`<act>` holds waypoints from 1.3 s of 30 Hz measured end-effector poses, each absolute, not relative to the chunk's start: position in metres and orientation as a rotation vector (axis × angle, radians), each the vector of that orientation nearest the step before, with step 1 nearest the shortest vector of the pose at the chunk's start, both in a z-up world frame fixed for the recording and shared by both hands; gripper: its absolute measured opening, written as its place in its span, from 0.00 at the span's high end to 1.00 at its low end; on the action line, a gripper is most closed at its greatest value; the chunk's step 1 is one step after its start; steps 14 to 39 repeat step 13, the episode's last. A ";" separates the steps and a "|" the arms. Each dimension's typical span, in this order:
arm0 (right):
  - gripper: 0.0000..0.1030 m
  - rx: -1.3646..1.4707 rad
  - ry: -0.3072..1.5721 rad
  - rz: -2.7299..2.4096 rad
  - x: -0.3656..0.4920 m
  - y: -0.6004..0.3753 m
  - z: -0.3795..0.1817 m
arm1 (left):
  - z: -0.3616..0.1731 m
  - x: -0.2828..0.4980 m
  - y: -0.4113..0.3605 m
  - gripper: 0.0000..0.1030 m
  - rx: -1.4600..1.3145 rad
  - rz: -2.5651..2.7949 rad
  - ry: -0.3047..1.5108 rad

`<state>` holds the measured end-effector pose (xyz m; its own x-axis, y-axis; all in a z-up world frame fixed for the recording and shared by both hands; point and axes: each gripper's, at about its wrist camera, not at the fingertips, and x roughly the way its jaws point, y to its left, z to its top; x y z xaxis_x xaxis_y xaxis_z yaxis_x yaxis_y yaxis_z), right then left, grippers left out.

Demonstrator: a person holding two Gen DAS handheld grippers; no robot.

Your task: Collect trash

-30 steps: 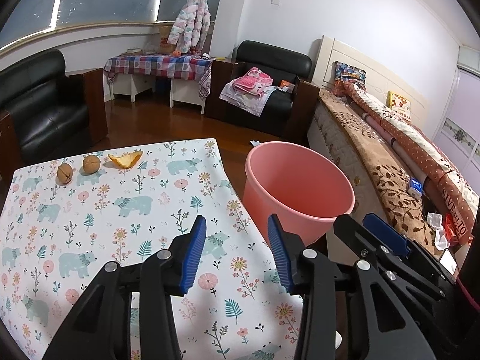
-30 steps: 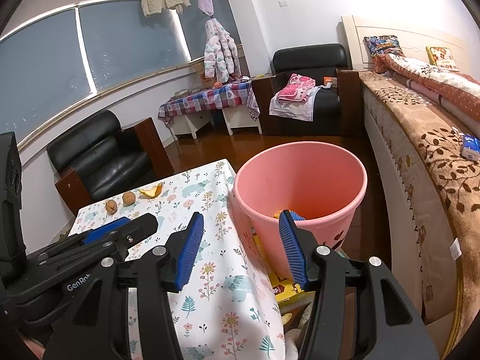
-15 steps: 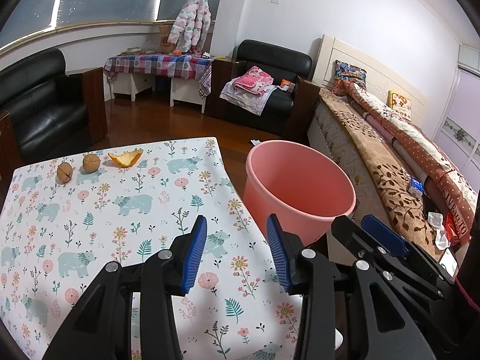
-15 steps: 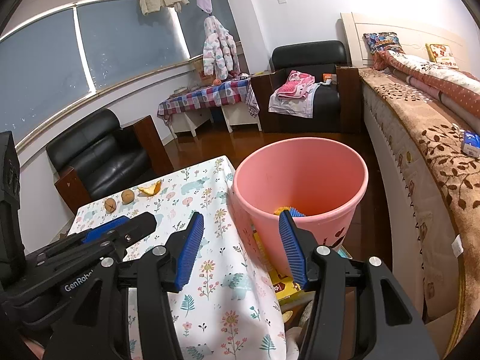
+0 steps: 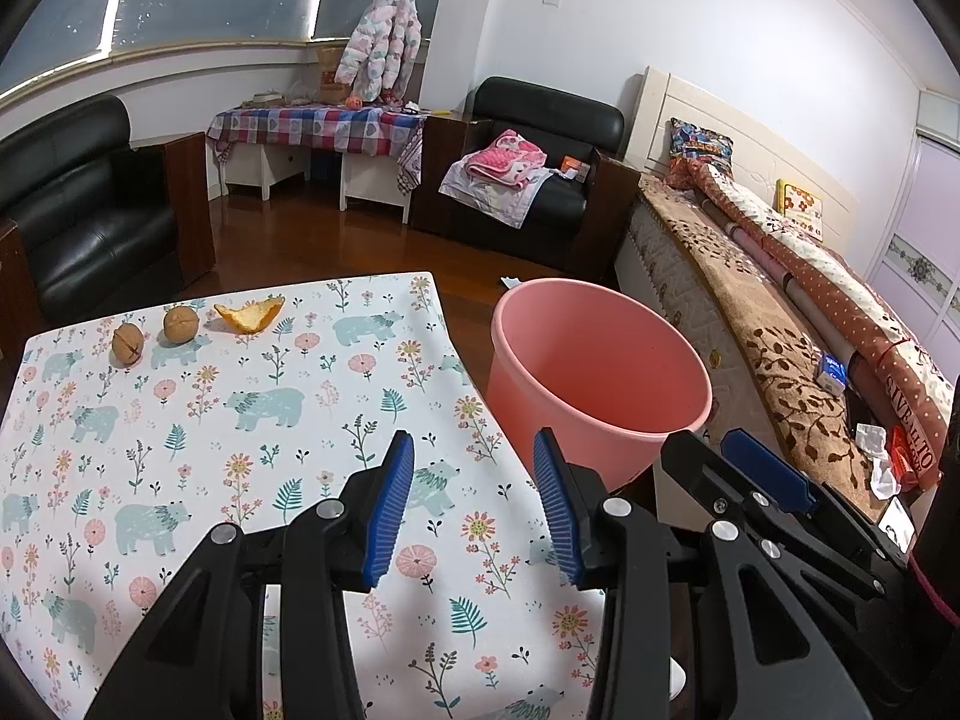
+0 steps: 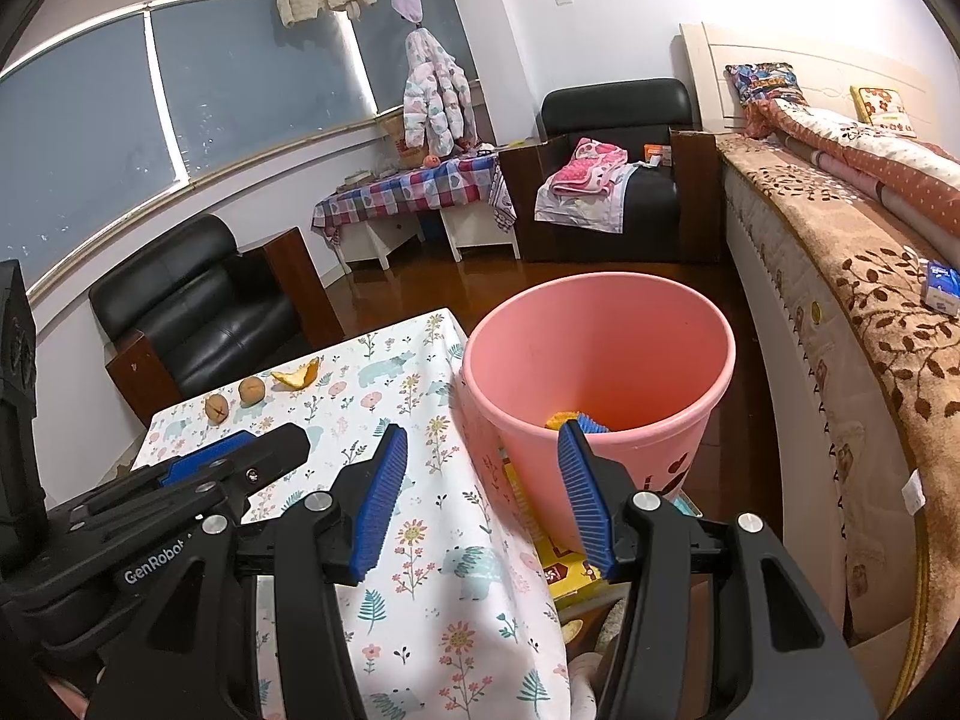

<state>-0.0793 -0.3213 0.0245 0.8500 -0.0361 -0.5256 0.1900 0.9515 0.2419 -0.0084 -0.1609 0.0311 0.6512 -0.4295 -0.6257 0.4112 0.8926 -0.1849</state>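
Little has moved since a second ago: both grippers hang almost where they were, the views only drifting slightly. The orange peel (image 5: 251, 315) is a curled, torn strip with a pale inside, lying at the far left of the bench (image 5: 288, 420) beside two walnuts (image 5: 180, 324), its long axis running left to right. More peel lies in the bottom of the pink bucket (image 6: 600, 360), which stands just right of the bench. The left gripper (image 5: 474, 501) hovers over the near right part of the floral cloth, fingers wide and empty. The right gripper (image 6: 483, 495) hangs near the bucket's rim, fingers wide, holding nothing.
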 end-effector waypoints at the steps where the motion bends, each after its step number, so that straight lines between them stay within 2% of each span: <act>1: 0.48 0.292 0.544 -0.121 -0.079 -0.321 0.025 | 0.031 -0.008 -0.161 0.61 -0.027 -0.478 0.718; 39: 0.48 0.271 0.566 -0.106 -0.070 -0.315 0.019 | 0.023 0.002 -0.155 0.61 -0.036 -0.459 0.750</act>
